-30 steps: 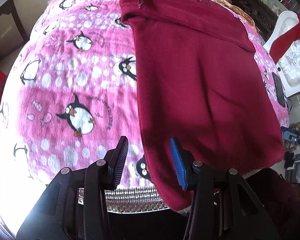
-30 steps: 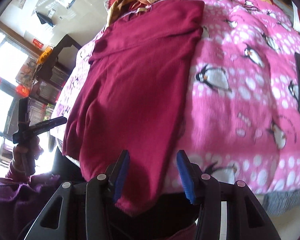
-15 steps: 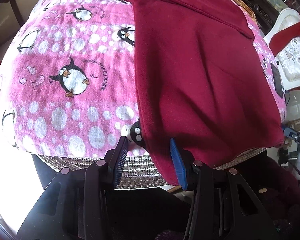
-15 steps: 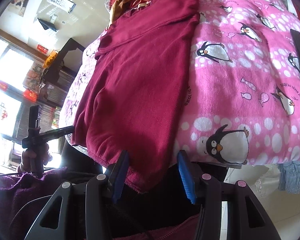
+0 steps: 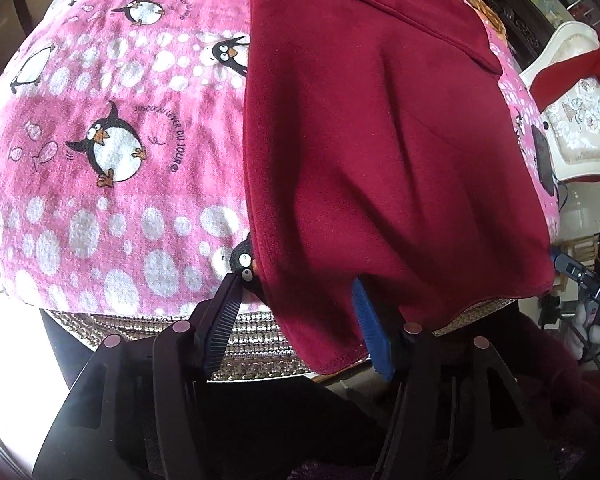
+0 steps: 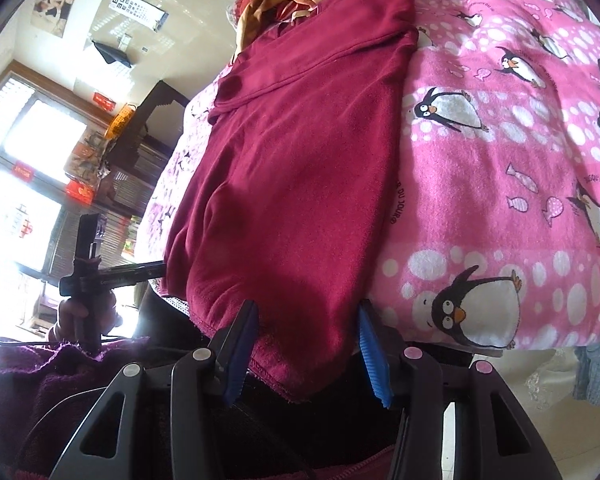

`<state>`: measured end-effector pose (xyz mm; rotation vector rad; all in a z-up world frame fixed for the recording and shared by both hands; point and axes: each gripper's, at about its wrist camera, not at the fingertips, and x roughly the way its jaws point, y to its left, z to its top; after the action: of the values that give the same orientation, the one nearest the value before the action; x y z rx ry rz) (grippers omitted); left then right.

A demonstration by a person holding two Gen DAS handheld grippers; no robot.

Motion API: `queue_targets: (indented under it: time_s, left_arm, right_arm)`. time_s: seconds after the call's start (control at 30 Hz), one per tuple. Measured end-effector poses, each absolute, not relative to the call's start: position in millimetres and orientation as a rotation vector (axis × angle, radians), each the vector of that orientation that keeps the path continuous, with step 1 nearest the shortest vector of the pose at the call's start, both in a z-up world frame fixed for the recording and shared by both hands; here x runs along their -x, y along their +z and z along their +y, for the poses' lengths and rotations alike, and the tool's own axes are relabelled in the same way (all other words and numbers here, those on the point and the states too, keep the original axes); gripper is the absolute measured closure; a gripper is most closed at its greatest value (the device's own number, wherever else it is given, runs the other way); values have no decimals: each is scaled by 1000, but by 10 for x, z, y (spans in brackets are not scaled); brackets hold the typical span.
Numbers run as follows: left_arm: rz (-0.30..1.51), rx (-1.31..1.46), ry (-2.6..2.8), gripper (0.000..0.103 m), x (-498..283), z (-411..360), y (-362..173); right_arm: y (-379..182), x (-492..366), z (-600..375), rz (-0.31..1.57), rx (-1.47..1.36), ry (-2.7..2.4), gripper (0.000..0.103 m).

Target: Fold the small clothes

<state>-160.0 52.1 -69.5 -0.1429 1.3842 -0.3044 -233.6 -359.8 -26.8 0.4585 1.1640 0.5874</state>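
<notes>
Both grippers I have at the near hem of the maroon garment, spread flat on the penguin blanket: left gripper opening around its left corner, right gripper part open, straddling the right corner, pads not pressing.

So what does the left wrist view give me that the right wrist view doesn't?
Only the left wrist view: the left hand-held gripper, its jaws opening around the garment's near-left hem corner, and a white upholstered chair.

Only the right wrist view: the right hand-held gripper open astride the near-right hem corner, the person's hand holding the other tool, a window and an eye chart.

Both: the maroon garment lying flat on the pink penguin blanket, its hem overhanging the near edge.
</notes>
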Motion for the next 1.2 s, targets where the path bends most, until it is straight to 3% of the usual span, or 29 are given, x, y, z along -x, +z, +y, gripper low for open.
queue_targets:
  time_s: [0.23, 0.43, 0.7, 0.73, 0.77, 0.87, 0.93, 1.2]
  left_arm:
    - [1376, 161, -348, 44, 1530, 443, -677]
    - [1386, 155, -345, 43, 1521, 420, -723]
    - [1385, 61, -365, 43, 1521, 293, -749]
    - [1379, 41, -366, 47, 1528, 274, -743]
    - [1370, 19, -361, 61, 1536, 267, -741]
    - [1359, 21, -354, 86, 1522, 281, -742]
    - [1354, 49, -355, 94, 1497, 307, -726]
    - [1236, 155, -383, 97, 1394, 536, -409]
  right_arm:
    - [-315, 2276, -3554, 1148, -523, 671, 55]
    - [-351, 2261, -3647, 1179, -509, 643, 64]
    - [-371, 2276, -3616, 1190, -500, 657, 64]
    - [-399, 2266, -3586, 1186, -515, 662, 66]
    - [-415, 2267, -3564, 1183, -521, 668, 72]
    - [-444, 2261, -3505, 1179, -498, 648, 89]
    - [-426, 2249, -3495, 1170, -490, 640, 91]
    - [-24, 2189, -3565, 1039, -509, 667, 93]
